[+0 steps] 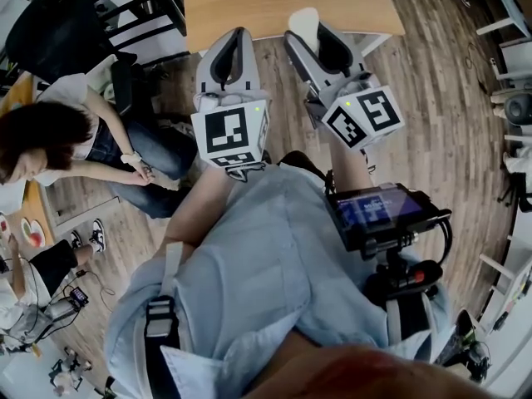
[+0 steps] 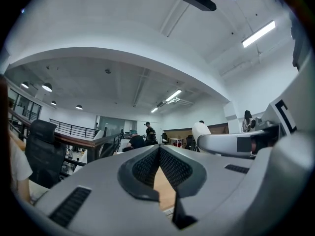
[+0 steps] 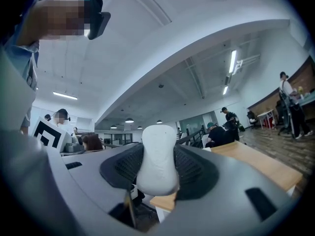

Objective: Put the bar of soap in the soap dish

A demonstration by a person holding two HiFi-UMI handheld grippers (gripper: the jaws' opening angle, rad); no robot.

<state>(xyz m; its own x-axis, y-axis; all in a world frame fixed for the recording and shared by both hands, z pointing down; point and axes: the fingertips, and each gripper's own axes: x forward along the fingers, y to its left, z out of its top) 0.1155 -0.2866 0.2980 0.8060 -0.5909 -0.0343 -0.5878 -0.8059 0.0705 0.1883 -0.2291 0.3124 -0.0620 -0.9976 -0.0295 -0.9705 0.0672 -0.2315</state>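
Observation:
The white bar of soap [image 3: 157,161] stands upright between the dark ribbed pads of my right gripper [image 3: 157,154], which is shut on it. In the head view the soap [image 1: 304,21] pokes out of the right gripper [image 1: 309,32] just below the wooden table's near edge. My left gripper [image 1: 238,38] is held beside it, close to the person's body. Its jaws meet at the tips [image 2: 158,149] with nothing between them. No soap dish shows in any view.
A light wooden table [image 1: 291,2] lies ahead of both grippers, with a black chair [image 1: 58,32] to its left. A seated person [image 1: 58,140] is at the left over the wood floor. A screen device [image 1: 378,214] hangs at the holder's waist.

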